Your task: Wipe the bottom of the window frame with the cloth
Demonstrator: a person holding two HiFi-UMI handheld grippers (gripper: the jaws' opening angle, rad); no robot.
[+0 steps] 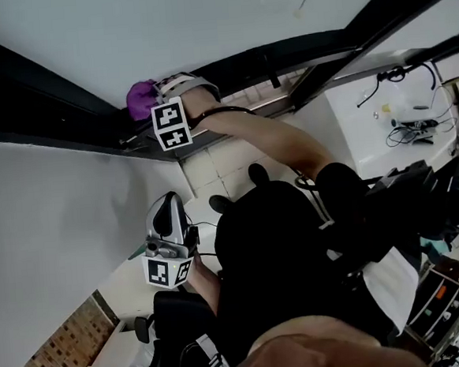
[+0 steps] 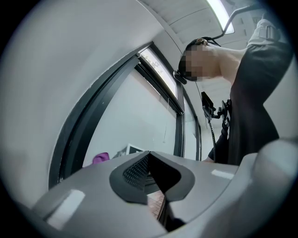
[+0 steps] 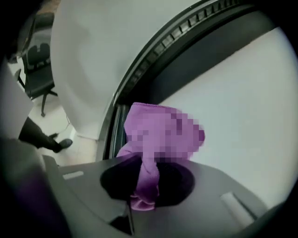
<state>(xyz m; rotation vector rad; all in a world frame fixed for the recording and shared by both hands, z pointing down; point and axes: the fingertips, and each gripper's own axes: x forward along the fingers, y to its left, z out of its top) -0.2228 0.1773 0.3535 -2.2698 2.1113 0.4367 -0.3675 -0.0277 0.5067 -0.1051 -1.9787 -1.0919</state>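
The purple cloth [image 1: 140,99] is bunched against the dark window frame [image 1: 65,101], near the rail where the frame meets the white wall. My right gripper [image 1: 159,99] is shut on it, the arm stretched out to the frame. In the right gripper view the cloth [image 3: 153,135] fills the space between the jaws of the right gripper [image 3: 144,186] and hangs out in front, beside the ribbed frame rail [image 3: 153,60]. My left gripper [image 1: 167,215] is held back near the body, shut on nothing. From the left gripper [image 2: 149,174] view the cloth [image 2: 100,158] shows far off.
A white desk [image 1: 388,87] with cables stands at the right. An office chair [image 3: 39,60] and a person's shoe [image 3: 58,144] are on the pale tiled floor [image 1: 228,163]. A brick-patterned surface [image 1: 46,363] lies at the lower left.
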